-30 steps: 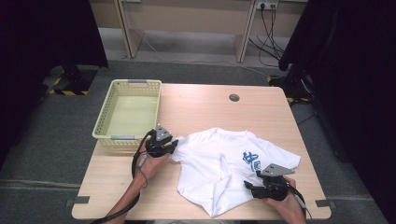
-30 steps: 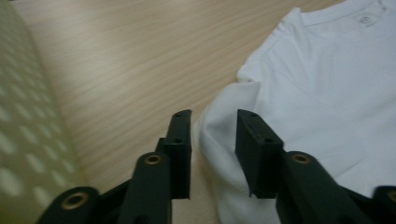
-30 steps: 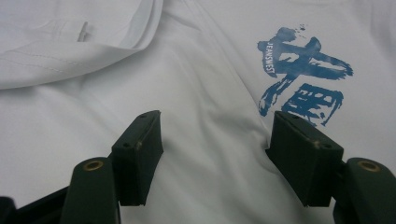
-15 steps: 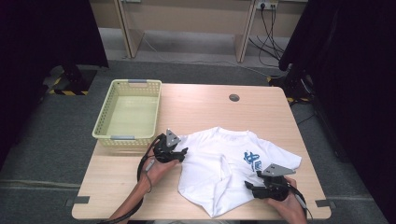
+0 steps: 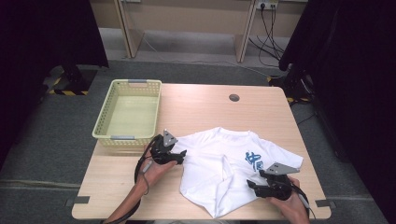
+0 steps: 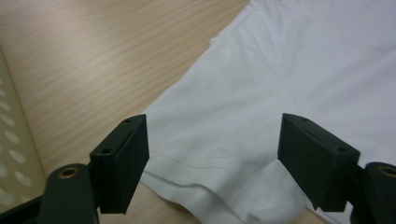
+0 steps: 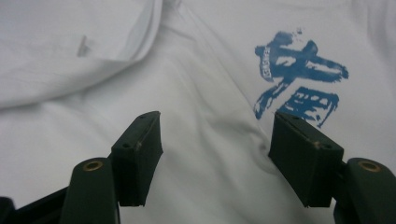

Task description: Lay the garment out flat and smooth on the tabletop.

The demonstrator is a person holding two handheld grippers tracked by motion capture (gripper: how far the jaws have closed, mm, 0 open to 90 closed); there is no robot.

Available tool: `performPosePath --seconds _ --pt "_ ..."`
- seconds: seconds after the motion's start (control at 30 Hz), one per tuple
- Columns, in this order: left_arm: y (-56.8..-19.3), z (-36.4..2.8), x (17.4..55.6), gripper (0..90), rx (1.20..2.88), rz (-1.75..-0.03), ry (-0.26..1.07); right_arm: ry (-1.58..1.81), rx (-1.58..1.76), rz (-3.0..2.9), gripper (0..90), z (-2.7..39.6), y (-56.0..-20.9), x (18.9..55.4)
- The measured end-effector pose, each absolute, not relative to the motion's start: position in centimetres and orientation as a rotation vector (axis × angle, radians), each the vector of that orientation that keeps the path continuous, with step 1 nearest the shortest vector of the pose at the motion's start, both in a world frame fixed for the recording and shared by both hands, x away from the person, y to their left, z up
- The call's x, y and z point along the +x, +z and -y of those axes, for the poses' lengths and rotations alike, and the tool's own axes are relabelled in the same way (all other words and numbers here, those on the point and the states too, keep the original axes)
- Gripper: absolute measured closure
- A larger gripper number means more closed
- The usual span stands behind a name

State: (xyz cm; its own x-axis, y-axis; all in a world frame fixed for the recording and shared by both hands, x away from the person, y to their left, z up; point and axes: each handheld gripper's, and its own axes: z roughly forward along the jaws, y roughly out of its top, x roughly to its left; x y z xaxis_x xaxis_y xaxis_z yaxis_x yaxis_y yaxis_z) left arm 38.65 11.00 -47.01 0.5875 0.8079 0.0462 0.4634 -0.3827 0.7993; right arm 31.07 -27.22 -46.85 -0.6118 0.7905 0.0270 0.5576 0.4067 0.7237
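Observation:
A white T-shirt (image 5: 219,161) with a blue print (image 5: 254,161) lies spread on the wooden table (image 5: 196,107). My left gripper (image 5: 180,156) is at the shirt's left sleeve, and its jaws have just been opening. In the left gripper view the sleeve hem (image 6: 205,163) lies flat between the parted jaws of this gripper (image 6: 212,154), and the pads do not press on it. My right gripper (image 5: 254,183) hovers low over the shirt's lower right part. In the right gripper view this gripper (image 7: 215,158) is open, with smooth cloth under it and the blue print (image 7: 299,74) just beyond its right jaw.
A pale yellow plastic basket (image 5: 125,137) stands at the table's left, close behind the left gripper, and its wall (image 6: 9,140) edges the left gripper view. A round cable hole (image 5: 234,97) sits far back. Bare wood lies left of the shirt.
The left gripper has shifted a little right along the sleeve and its jaws have spread apart, leaving the sleeve flat on the table. The right gripper has kept still.

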Motion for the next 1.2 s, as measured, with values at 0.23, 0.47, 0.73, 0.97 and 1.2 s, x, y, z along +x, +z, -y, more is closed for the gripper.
performPosePath --seconds 0.23,0.47,0.73,0.97,1.2 --pt "-47.1 -9.5 34.5 16.6 2.051 -0.919 0.469 0.975 1.173 -2.299 32.9 27.7 -46.0 31.4" --pt "-48.3 -8.5 33.3 13.2 2.092 -0.913 0.426 0.902 1.267 -2.285 32.0 28.7 -47.3 32.4" --pt "-49.0 -8.7 35.8 9.5 2.102 -0.989 0.447 0.913 1.264 -2.290 28.1 28.8 -47.5 34.6" --pt "-49.0 -8.1 38.5 8.8 2.084 -1.032 0.471 0.907 1.275 -2.284 27.9 29.2 -47.3 38.2" --pt "-48.6 -8.6 38.1 10.8 2.048 -1.043 0.494 0.874 1.331 -2.256 29.9 28.7 -47.0 40.2"
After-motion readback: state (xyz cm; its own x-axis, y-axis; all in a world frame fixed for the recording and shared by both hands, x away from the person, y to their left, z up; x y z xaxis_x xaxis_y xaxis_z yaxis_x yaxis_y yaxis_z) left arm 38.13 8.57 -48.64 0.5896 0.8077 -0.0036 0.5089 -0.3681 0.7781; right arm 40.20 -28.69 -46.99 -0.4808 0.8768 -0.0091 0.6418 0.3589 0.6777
